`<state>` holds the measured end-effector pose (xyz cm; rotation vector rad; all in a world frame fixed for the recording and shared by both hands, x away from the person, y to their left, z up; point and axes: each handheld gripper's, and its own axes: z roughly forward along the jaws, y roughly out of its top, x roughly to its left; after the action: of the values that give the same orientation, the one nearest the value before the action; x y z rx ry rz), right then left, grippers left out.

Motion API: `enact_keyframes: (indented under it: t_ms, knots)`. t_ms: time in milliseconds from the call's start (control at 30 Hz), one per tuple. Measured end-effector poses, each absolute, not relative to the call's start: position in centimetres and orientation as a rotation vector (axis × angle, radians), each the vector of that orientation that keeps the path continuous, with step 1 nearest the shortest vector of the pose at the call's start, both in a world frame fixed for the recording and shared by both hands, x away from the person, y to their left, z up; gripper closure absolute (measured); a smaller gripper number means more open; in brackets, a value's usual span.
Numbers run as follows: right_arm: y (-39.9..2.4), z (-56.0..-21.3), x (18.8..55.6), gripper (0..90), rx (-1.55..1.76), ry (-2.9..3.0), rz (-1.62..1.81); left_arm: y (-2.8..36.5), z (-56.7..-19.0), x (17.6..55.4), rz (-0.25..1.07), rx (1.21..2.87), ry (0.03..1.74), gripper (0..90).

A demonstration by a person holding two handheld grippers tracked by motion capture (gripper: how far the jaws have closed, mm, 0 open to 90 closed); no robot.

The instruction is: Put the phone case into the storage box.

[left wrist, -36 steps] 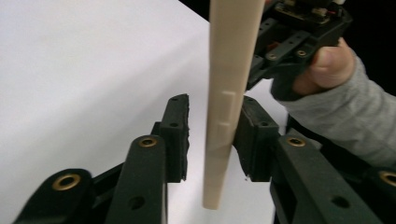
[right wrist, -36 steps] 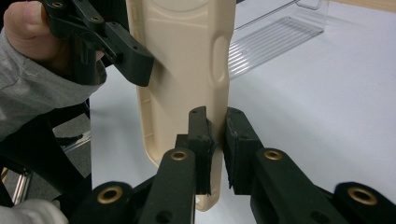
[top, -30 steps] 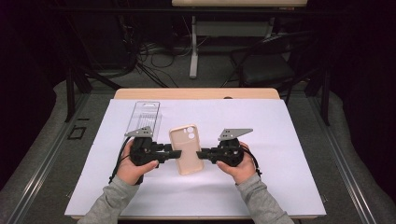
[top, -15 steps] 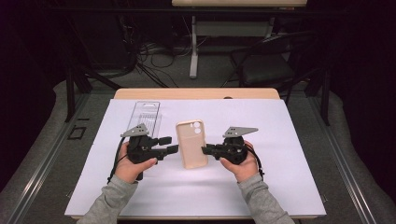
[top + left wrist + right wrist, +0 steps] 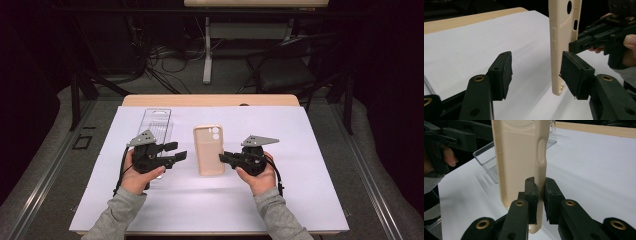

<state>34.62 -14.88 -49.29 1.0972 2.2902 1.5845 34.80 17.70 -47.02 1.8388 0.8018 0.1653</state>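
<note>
Pads of the right gripper press from both sides on the long edge wall of the beige plastic phone case, so this gripper alone carries it. In the high view the case is at the middle of the white sheet, at about nine o'clock from the right gripper; the left gripper view shows it raised, the lower end free of the sheet. I judge the grip on the edge wall leaves both broad faces free for the other tool.

The left gripper has just been opening its jaws; they now stand half apart with nothing between them. The case is just beside its one pad, outside the gap, and whether they touch I cannot tell. It seems this gripper has let the case go to the other.

At eleven o'clock from the left gripper lies a clear plastic tray, flat on the sheet, probably the packaging for the case.
</note>
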Motion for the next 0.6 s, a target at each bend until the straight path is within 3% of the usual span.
enact_keyframes:
  t_ms: [200, 600]
  knots:
    - [-14.8, -49.3, 34.6, 82.5, 1.118, 2.266, 1.576, 17.2, -46.8, 34.8, 0.234, 1.902, 0.829, 41.6]
    - [-14.5, -49.5, 34.4, 82.4, 1.157, 2.212, 1.576, 16.1, -45.1, 35.6, 0.319, 1.979, 0.808, 22.5]
